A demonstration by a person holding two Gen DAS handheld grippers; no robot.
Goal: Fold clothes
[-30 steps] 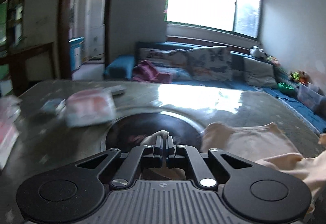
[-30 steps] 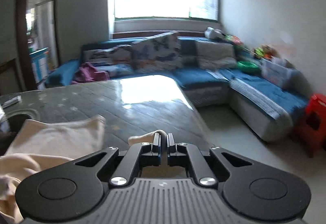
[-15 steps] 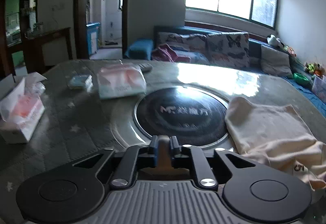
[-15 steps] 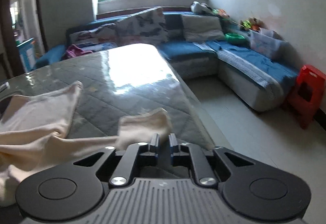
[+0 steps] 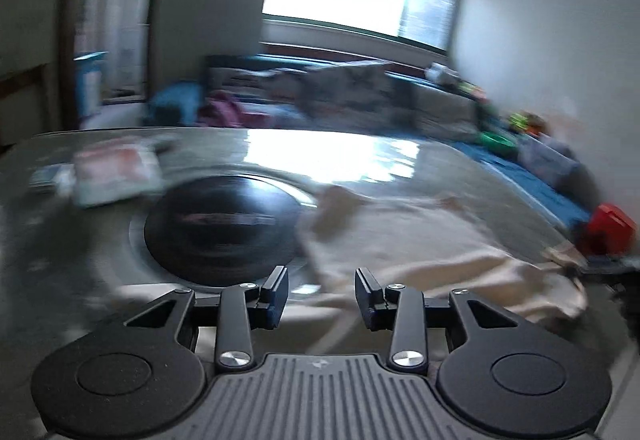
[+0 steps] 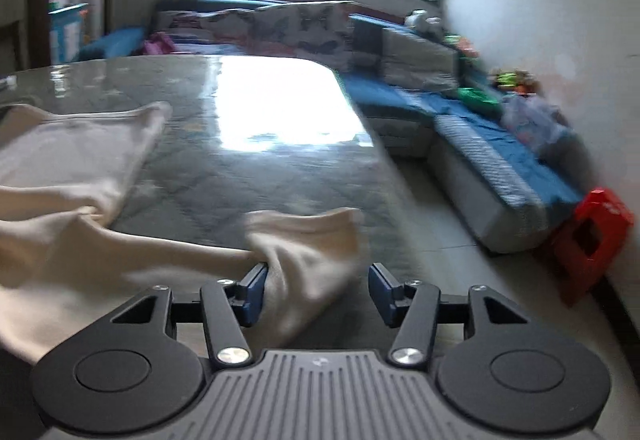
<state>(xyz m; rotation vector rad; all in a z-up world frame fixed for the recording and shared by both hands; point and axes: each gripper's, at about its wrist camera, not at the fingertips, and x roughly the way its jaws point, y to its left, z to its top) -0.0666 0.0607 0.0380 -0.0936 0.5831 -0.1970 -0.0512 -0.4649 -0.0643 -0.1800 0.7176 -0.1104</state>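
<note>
Both pairs of jaws stand wide apart and grip nothing. Our left gripper hangs low over the near edge of the table, its view blurred, with the cream garment spread just beyond it to the right of the black round plate. Our right gripper sits at the garment's right end, where a loose flap lies between the open fingers, brushing the left one but not pinched. We judge the cloth lies flat on the table so a fold can settle, and the spread jaws suggest we are free to choose a fresh hold.
</note>
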